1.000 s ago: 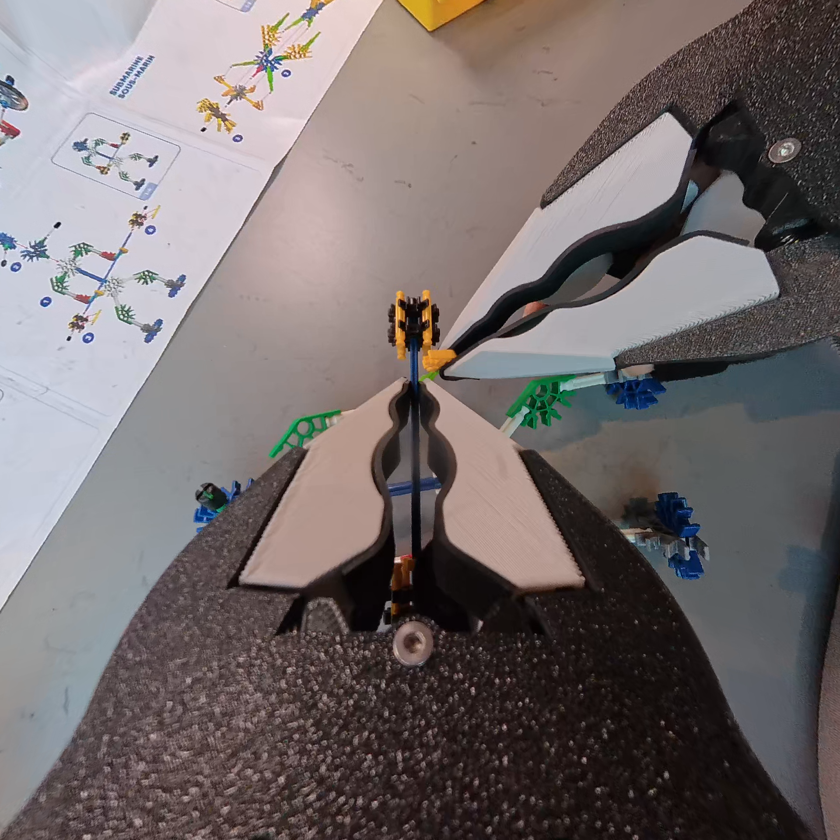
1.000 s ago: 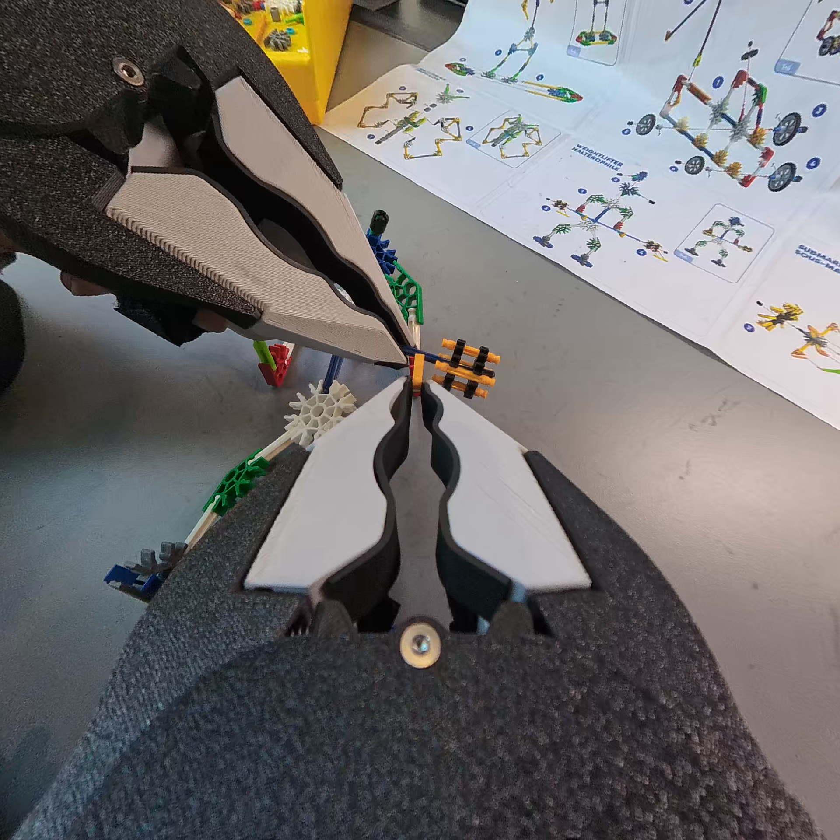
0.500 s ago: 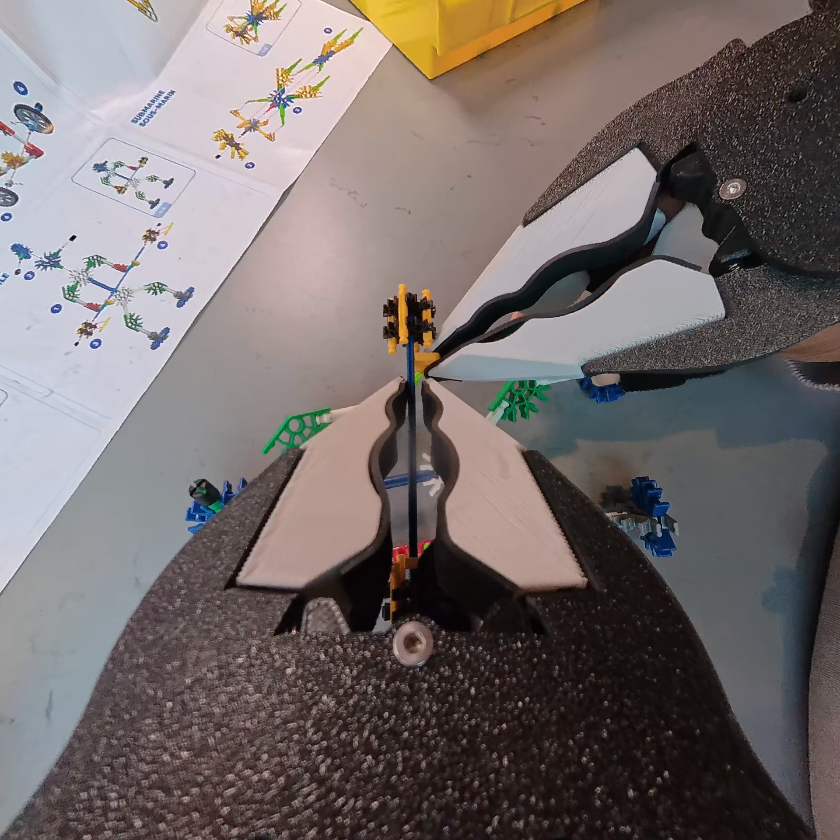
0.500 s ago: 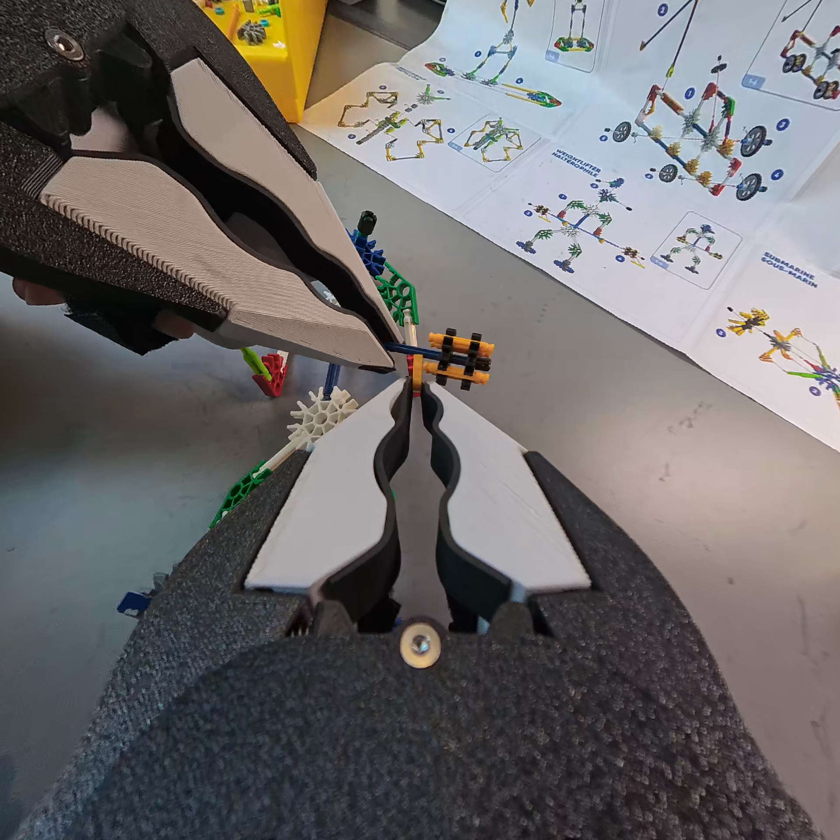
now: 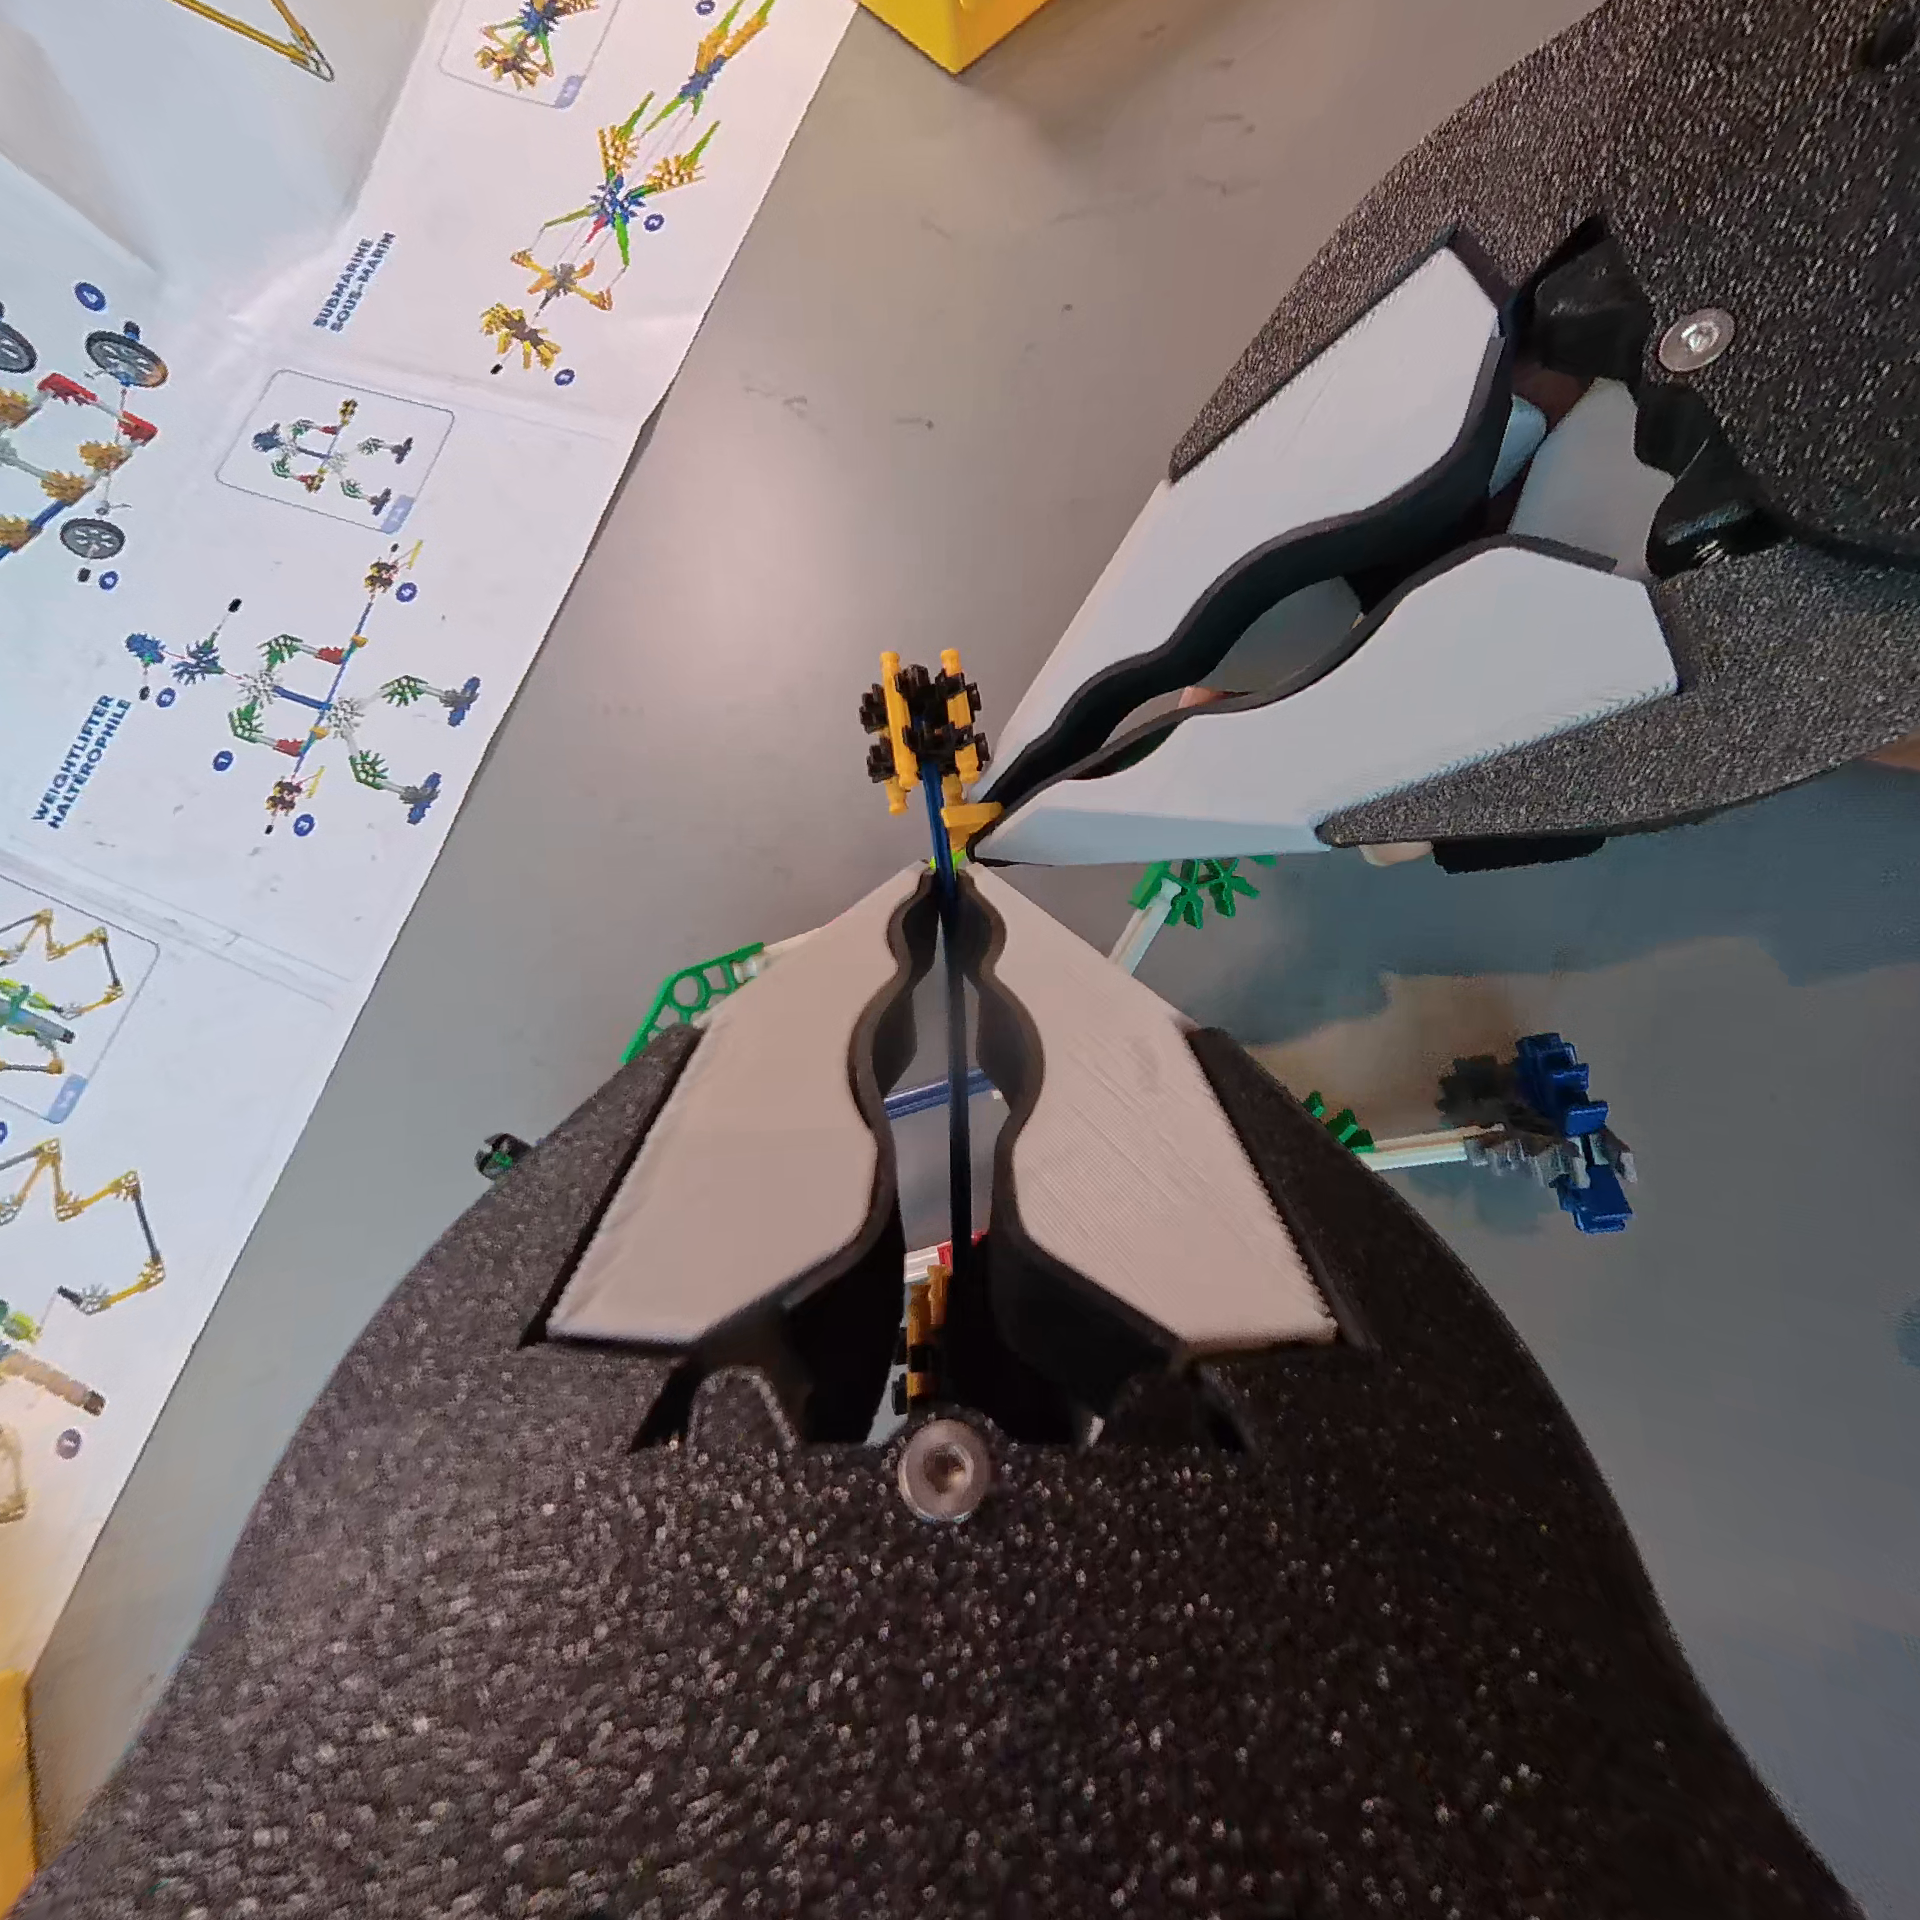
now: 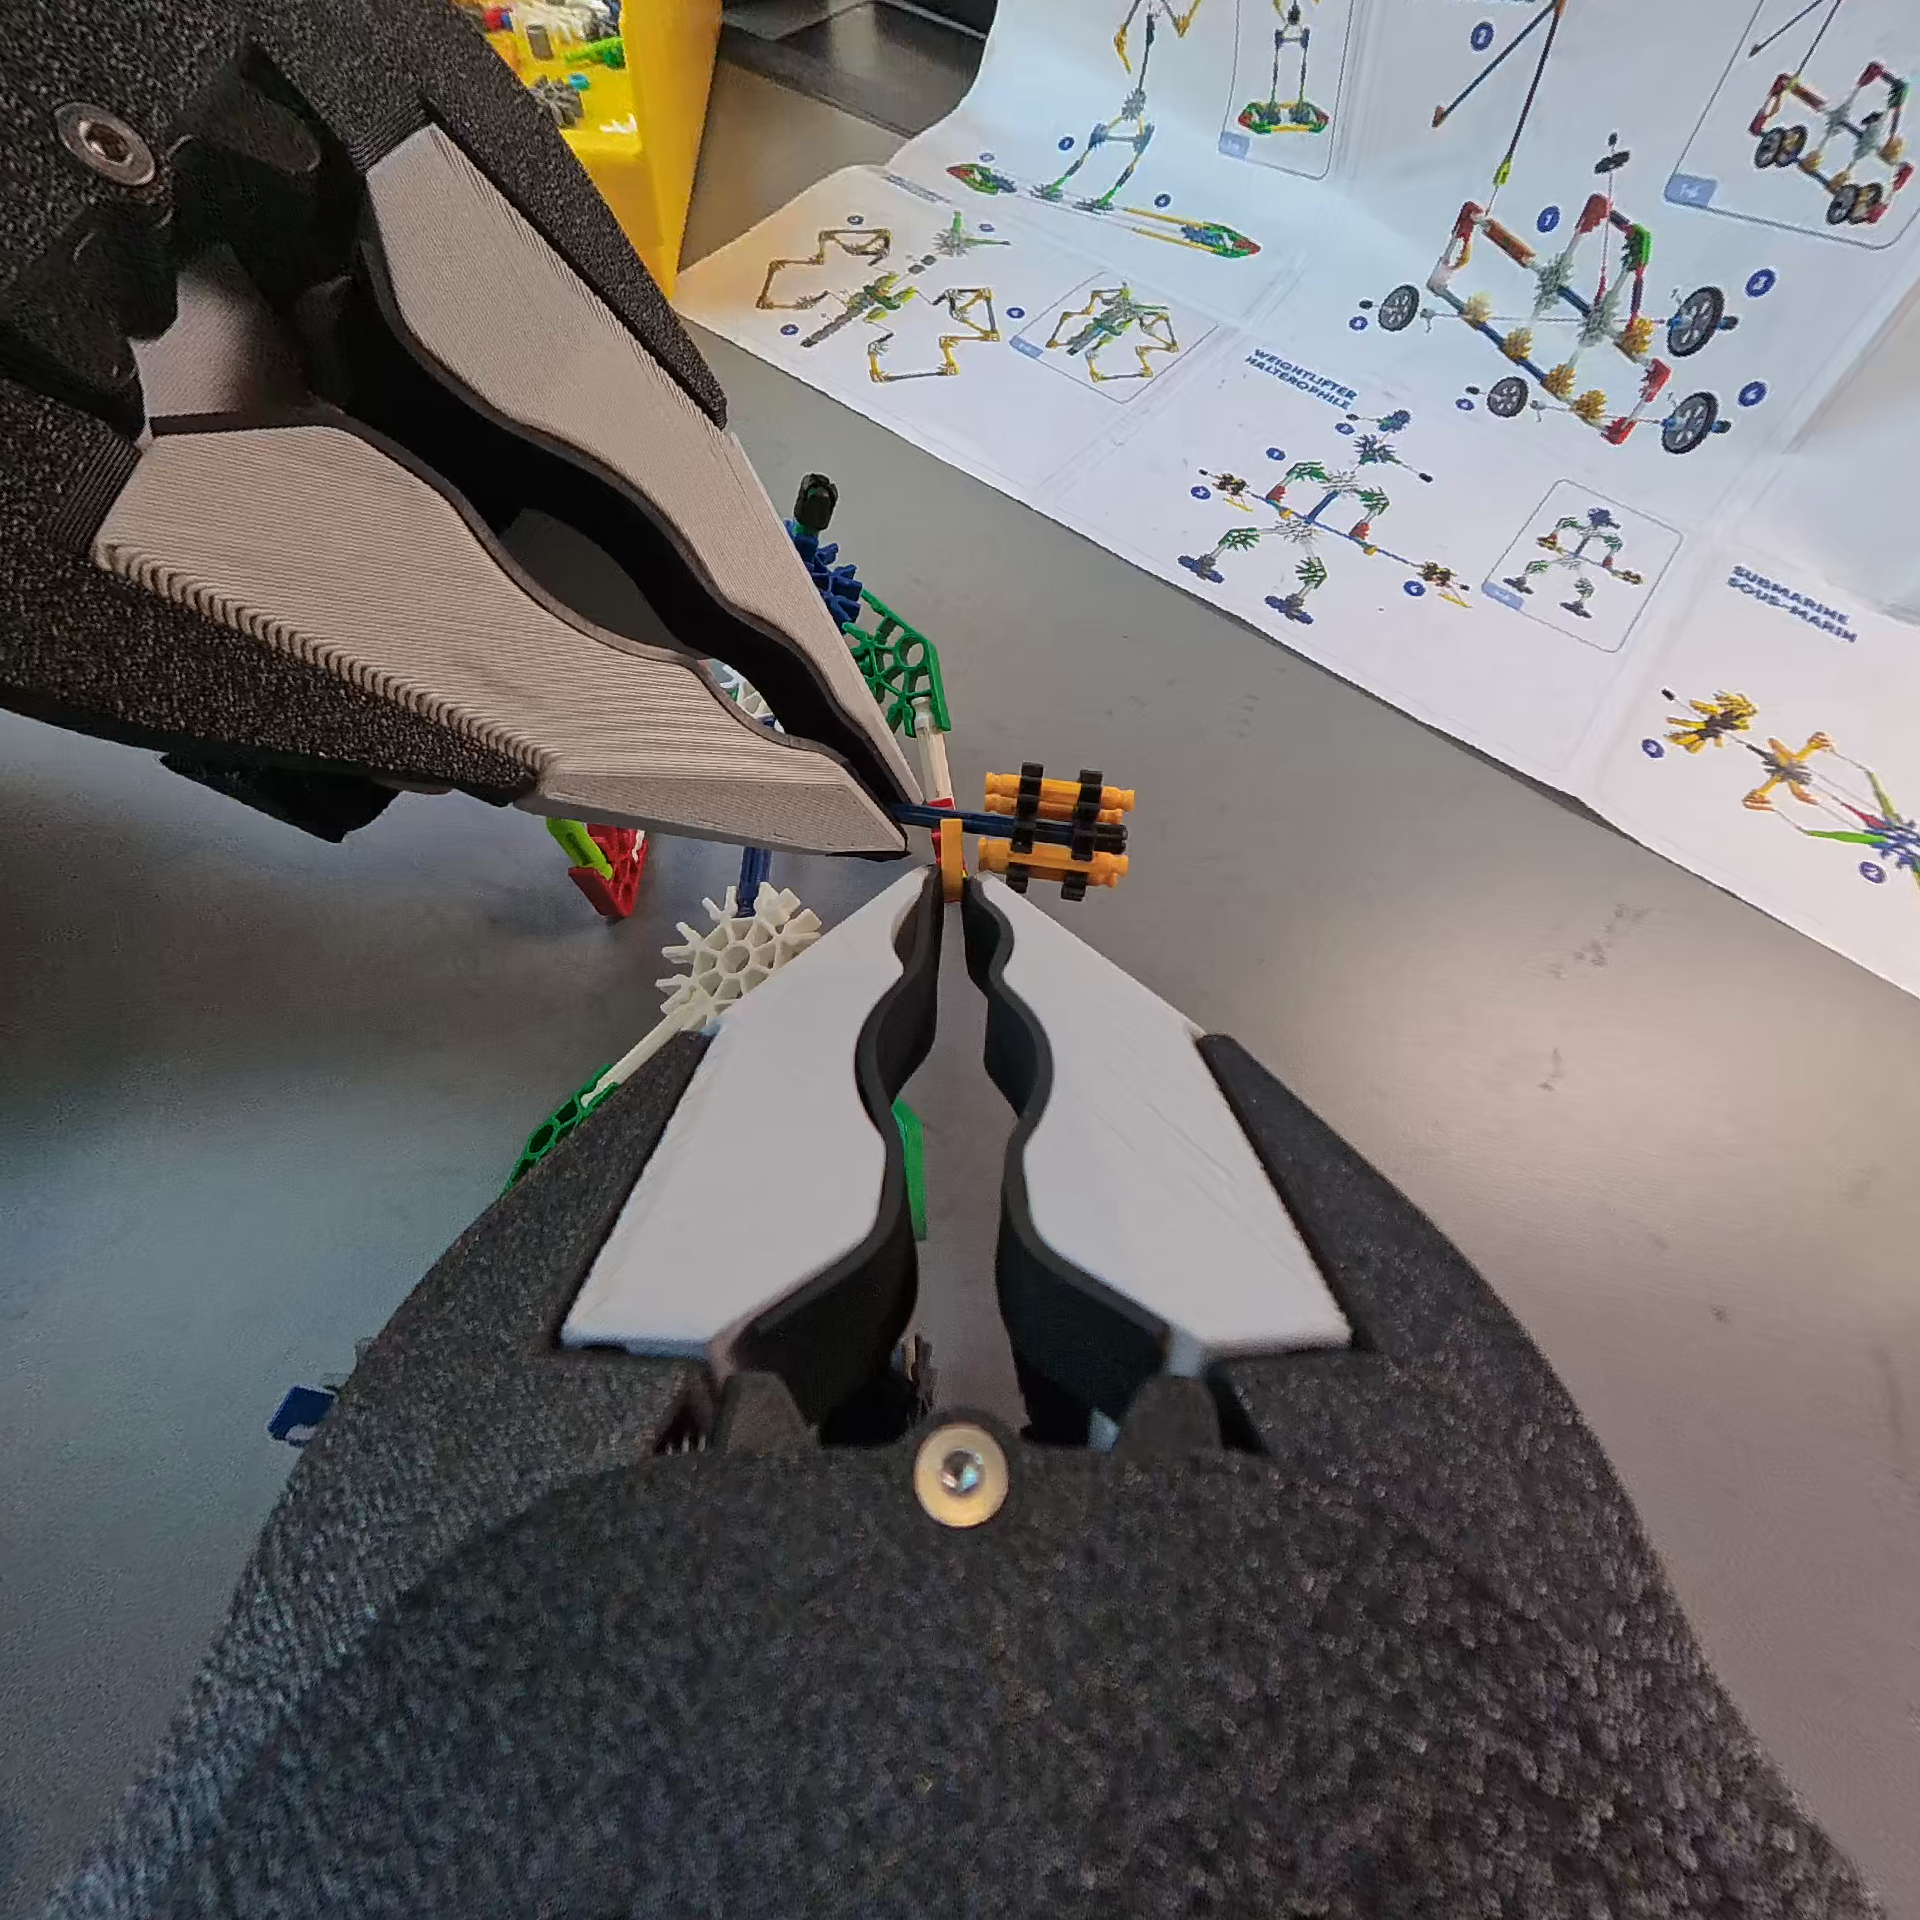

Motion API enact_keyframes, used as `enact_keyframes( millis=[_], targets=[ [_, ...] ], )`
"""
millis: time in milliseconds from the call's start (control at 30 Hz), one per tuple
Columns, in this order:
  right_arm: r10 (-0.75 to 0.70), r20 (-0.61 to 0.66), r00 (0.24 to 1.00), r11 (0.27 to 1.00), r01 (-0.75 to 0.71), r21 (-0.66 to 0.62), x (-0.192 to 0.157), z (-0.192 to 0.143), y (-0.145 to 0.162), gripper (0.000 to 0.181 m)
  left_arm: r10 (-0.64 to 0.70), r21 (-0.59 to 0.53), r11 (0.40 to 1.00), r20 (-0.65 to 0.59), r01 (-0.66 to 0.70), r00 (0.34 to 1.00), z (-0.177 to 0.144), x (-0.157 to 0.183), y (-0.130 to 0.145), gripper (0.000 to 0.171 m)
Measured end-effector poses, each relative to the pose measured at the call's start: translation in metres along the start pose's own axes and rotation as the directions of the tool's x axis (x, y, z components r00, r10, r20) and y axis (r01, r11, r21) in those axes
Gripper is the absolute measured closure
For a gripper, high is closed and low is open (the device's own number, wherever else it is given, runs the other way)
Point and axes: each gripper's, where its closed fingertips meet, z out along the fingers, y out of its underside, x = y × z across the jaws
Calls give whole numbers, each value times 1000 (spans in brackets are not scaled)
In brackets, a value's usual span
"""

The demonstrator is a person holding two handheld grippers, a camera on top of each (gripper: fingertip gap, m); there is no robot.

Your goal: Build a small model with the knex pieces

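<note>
Left gripper [image 5: 943, 878]: fingertips pinched together on a thin dark-blue rod [image 5: 954, 1039], which runs lengthwise through the gap between the two grey fingers and juts past the tips. At the rod's far end sits a cluster of orange rods and black connectors [image 5: 923, 727].

Right gripper [image 6: 948, 883]: fingertips closed on a small orange connector [image 6: 950, 847] clipped to the blue rod, just beside the left gripper's tips and near the orange-and-black cluster. In the left wrist view this gripper enters from the far right, its tips touching the orange piece.

The rod belongs to a toy construction figure [image 6: 738, 956] of rods and snowflake-shaped connectors standing on the grey table [image 5: 831, 416]. Visible parts: a white snowflake connector below the left gripper in the right wrist view, green connectors [image 5: 1195, 894] on either side, a red piece [image 6: 613, 873] near the table surface, and a blue-and-grey end piece [image 5: 1558, 1132] to the right.

A white instruction sheet [image 5: 260, 520] printed with coloured model diagrams lies flat on the table, to the left in the left wrist view. A yellow box [image 6: 634, 125] stands at the far edge, with small parts inside it.
</note>
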Motion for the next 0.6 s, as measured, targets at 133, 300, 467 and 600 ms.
enact_keyframes(
  millis=[133, 300, 467, 600],
  targets=[
    [7, -11, 1000, 1000, -7, 1, -1, 2, 0, 181, 34, -36, 999, 22, -33, 999, 1, 1, 3, 169],
    [-27, -42, 999, 1000, 27, -14, -2, 5, 1, 181, 63, -62, 996, 33, -61, 997, 2, 1, 5, 169],
    [-33, -60, 998, 999, 32, -15, 0, 5, -1, 181, 92, -77, 993, 35, -89, 995, 2, 1, 4, 169],
    [-93, -93, 991, 996, 92, -21, 0, 3, -3, 181, 113, -81, 991, 34, -110, 993, 1, 1, 3, 169]
  ],
)
